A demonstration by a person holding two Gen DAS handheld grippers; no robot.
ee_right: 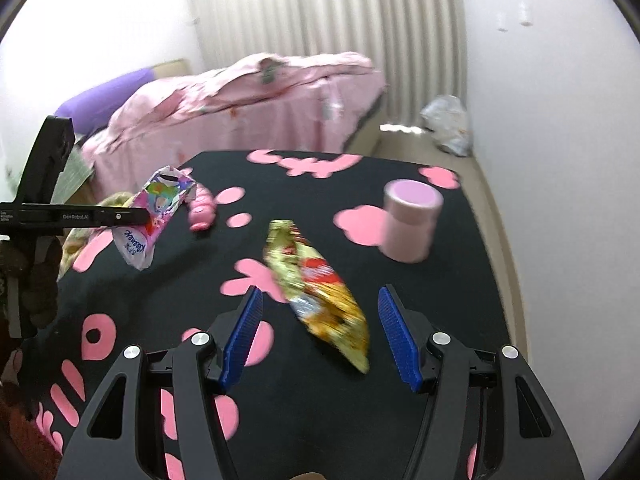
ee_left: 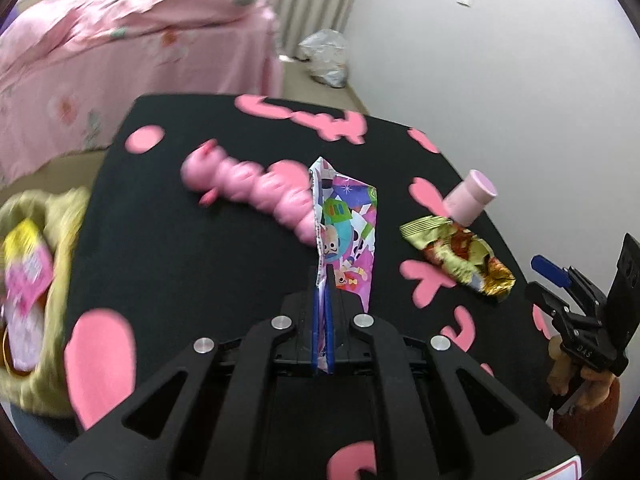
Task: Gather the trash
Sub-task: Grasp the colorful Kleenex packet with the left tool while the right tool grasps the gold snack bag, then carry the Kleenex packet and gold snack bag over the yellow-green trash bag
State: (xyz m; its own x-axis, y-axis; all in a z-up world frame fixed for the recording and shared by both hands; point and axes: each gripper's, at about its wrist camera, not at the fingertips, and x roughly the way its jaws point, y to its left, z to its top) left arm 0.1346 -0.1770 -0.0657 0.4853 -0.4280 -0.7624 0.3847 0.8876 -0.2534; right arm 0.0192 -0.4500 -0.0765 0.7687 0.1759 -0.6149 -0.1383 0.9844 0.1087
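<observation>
Two tongs: left tongs [ee_left: 322, 280] clamp the tissue wrapper [ee_left: 348, 232] clear of the counter [ee_left: 180, 260] for disposal; right tongs [ee_right: 320, 336], apart, straddle the snack wrapper [ee_right: 320, 284].

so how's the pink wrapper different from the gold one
The pink wrapper hangs pinched in the shut left claw, off the table; the gold wrapper lies flat on the black table, ungripped. The pink one shows cartoon prints, the gold one red and orange. Both are crumpled packets.

Both wrist cams look steeply down, close over table [ee_left: 168, 240]; both show bed [ee_right: 248, 100].
</observation>
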